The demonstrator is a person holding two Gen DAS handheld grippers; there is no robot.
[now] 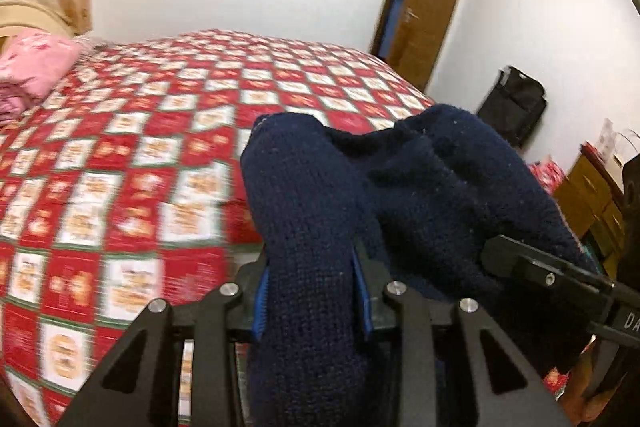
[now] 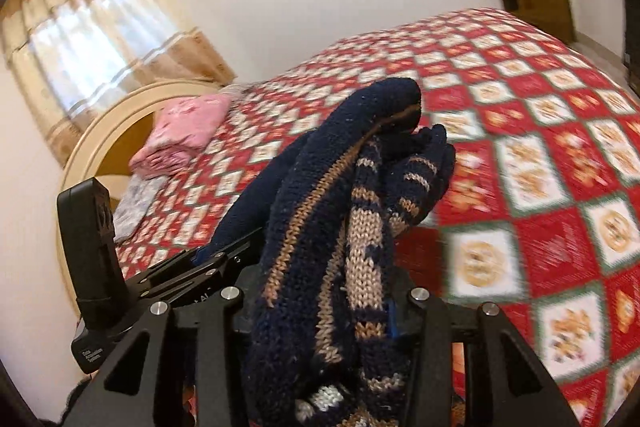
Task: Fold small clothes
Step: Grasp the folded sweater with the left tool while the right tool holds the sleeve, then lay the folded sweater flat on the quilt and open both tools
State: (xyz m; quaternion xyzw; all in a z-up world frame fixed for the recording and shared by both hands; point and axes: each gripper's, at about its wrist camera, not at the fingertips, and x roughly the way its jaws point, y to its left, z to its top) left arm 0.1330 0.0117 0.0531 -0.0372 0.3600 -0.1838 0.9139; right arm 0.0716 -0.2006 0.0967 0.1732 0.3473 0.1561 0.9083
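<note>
A navy knitted garment (image 1: 400, 195) with tan stripes hangs bunched between both grippers, lifted above the bed. My left gripper (image 1: 312, 287) is shut on a plain navy part of it; the blue pads (image 1: 261, 303) press its sides. My right gripper (image 2: 324, 307) is shut on a striped, patterned part of the garment (image 2: 360, 187). The right gripper's black finger (image 1: 532, 263) reaches into the left wrist view at the right, touching the garment. The left gripper's body (image 2: 92, 247) shows at the left of the right wrist view.
The bed has a red and white checked cover (image 1: 140, 155). Pink folded bedding (image 2: 184, 131) lies by the cream headboard (image 2: 100, 131). A brown door (image 1: 428, 7), a black bag (image 1: 512, 107) and wooden drawers (image 1: 592, 195) stand at the right. A curtained window (image 2: 88, 59) is behind the headboard.
</note>
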